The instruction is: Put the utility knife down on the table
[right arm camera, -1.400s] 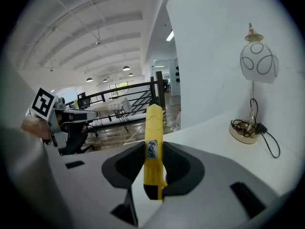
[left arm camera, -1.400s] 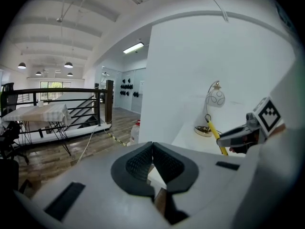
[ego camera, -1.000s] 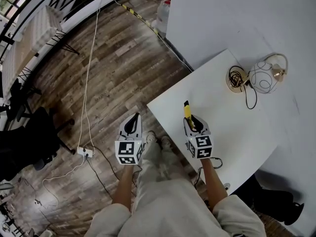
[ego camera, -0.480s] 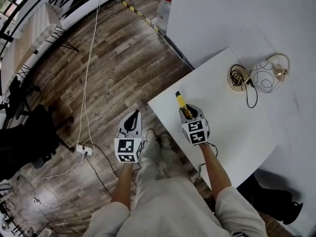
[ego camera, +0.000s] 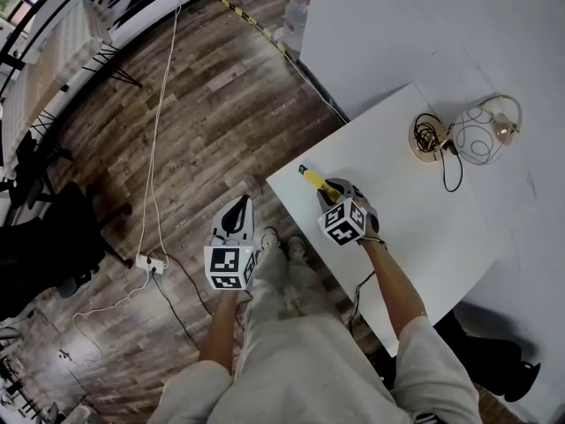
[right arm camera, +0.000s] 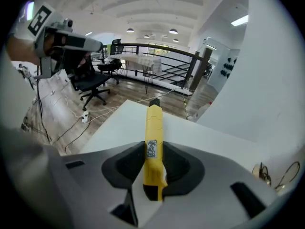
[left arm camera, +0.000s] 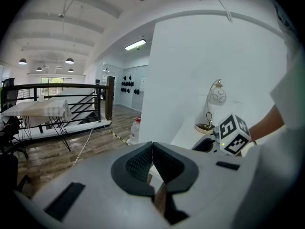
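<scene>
A yellow utility knife (right arm camera: 153,142) with a black tip is clamped between the pads of my right gripper (right arm camera: 153,162). In the head view the utility knife (ego camera: 312,178) sticks out up and to the left from the right gripper (ego camera: 332,193), low over the near left corner of the white table (ego camera: 424,228). My left gripper (ego camera: 237,222) hangs over the wooden floor to the left of the table, its jaws shut with nothing between them. The left gripper view shows its pads (left arm camera: 151,161) pressed together.
A globe lamp (ego camera: 475,136) with a round brass base (ego camera: 425,140) and a coiled black cable stands at the far right of the table. A white wall panel (ego camera: 441,34) rises behind it. A white power strip (ego camera: 148,271) and cables lie on the floor; a black chair (ego camera: 44,246) is at left.
My right gripper has rolled and sunk toward the table's near left corner; the knife now points up-left rather than straight up the picture. The left gripper has kept still.
</scene>
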A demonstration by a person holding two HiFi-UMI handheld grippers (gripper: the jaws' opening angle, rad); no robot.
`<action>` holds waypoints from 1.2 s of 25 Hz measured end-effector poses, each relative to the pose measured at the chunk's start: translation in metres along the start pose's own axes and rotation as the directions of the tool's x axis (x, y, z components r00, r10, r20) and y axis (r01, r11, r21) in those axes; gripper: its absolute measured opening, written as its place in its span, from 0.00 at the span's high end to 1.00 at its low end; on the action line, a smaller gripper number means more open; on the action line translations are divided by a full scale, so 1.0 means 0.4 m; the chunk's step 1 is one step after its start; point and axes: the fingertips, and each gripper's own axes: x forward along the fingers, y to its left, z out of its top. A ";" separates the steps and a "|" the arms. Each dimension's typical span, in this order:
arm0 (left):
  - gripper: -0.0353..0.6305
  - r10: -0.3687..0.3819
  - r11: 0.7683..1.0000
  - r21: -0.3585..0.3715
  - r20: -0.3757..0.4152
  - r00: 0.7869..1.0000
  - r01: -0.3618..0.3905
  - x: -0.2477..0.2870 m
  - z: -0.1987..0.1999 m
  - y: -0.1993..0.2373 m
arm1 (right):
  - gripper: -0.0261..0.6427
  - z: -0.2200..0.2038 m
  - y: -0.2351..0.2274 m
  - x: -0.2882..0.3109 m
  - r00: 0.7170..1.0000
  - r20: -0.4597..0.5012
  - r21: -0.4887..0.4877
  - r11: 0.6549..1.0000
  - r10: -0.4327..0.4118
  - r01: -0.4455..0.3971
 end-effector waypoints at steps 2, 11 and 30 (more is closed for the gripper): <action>0.94 0.002 1.000 -0.001 -0.002 1.000 -0.002 -0.002 -0.005 0.001 | 0.80 -0.002 0.003 0.011 1.000 -0.025 -0.055 0.998 0.010 -0.011; 0.94 0.006 1.000 0.006 -0.002 1.000 -0.006 0.001 -0.009 -0.003 | 0.79 -0.003 -0.003 0.056 0.993 -0.103 -0.144 0.987 0.056 -0.071; 0.94 0.027 1.000 0.004 0.008 1.000 -0.027 -0.017 0.008 0.004 | 0.59 0.001 0.001 0.047 0.986 -0.109 -0.133 0.982 0.124 -0.138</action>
